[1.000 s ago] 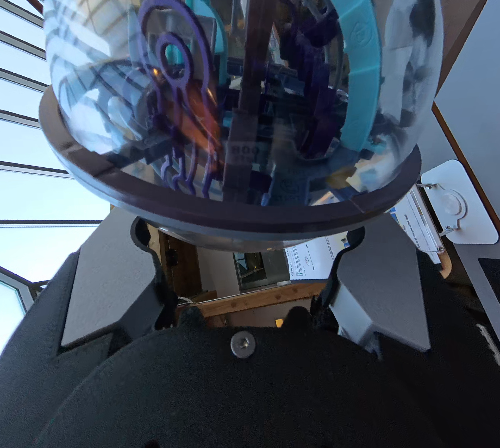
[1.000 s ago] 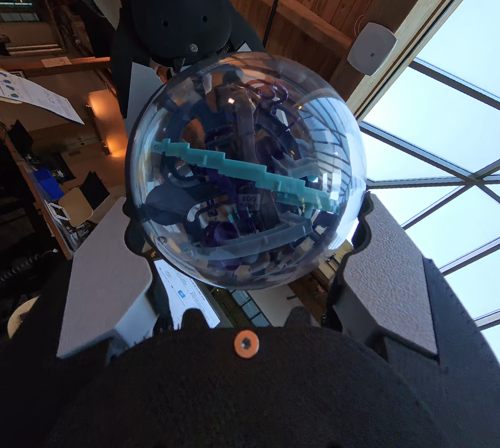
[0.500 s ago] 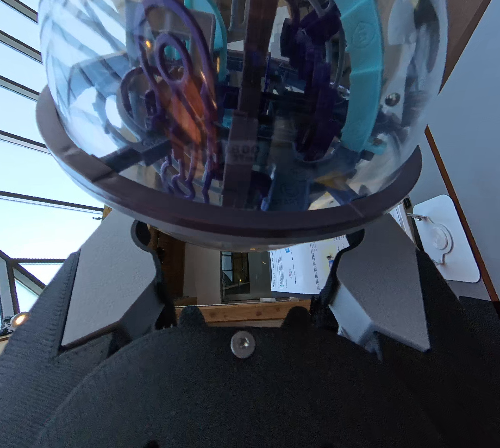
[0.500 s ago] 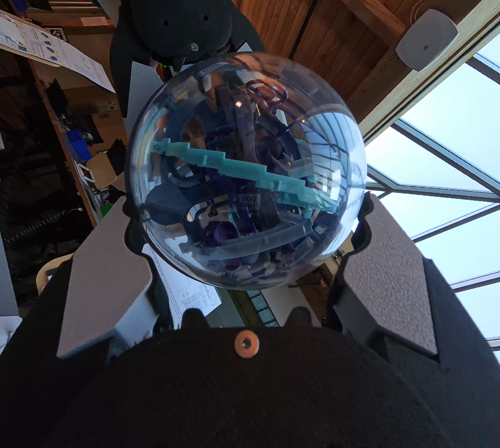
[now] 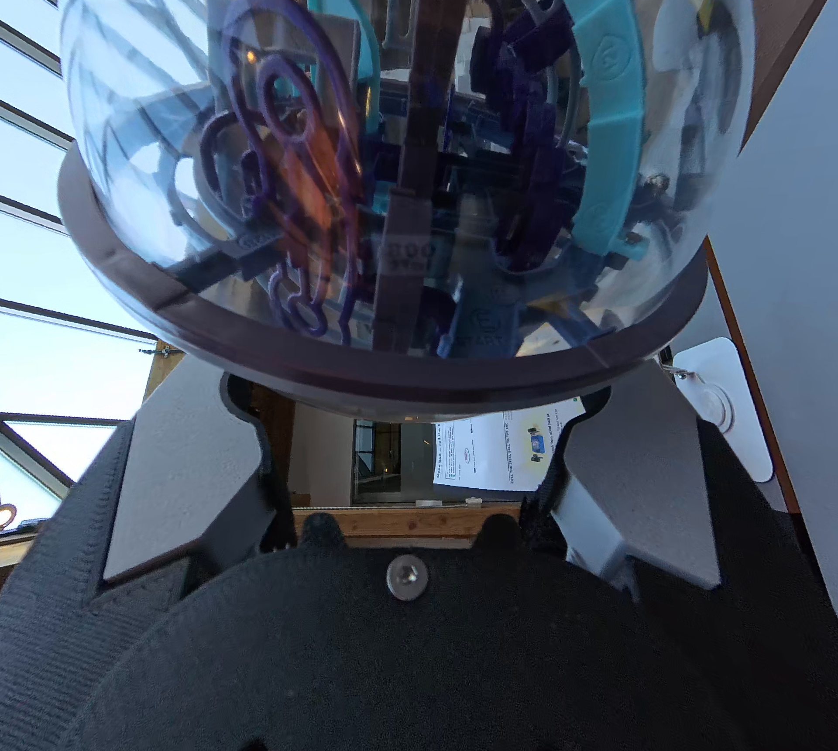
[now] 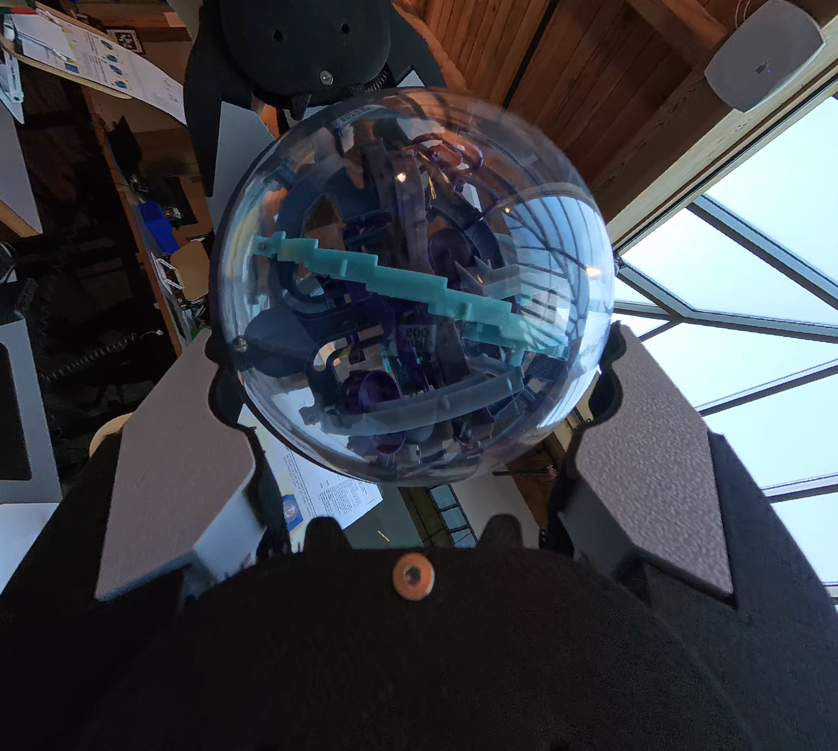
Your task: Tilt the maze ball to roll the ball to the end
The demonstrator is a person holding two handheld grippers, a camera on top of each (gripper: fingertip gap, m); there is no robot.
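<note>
Maze ball (image 6: 410,285) — clear plastic sphere with a dark equator rim (image 5: 381,371) — is held up in the air between the two grippers, nothing under it. Inside: teal stepped track (image 6: 408,285) running left to right across the middle in the right wrist view, purple looped tracks (image 5: 290,167) on the left in the left wrist view, grey and dark blue ramps lower down. Small steel ball (image 6: 239,344) sits at the left edge of the sphere against the shell in the right wrist view; in the left wrist view a small round glint at the right side by the teal arc may be the same ball, too blurred to be sure.

Right gripper (image 6: 410,371) is clamped on the sphere, grey finger pads (image 6: 181,448) touching its left and right sides. Left gripper (image 5: 417,389) grips the far half, fingers pressed against the shell just below the rim; seen from the right wrist view its black body (image 6: 299,17) sits at the top, behind the sphere.

Beyond: wooden plank ceiling (image 6: 521,4), skylight windows (image 6: 748,321) on the right, a white wall speaker (image 6: 766,53), printed paper sheets (image 6: 99,58) on the left, white clipboard (image 5: 721,407) at far right in the left wrist view.
</note>
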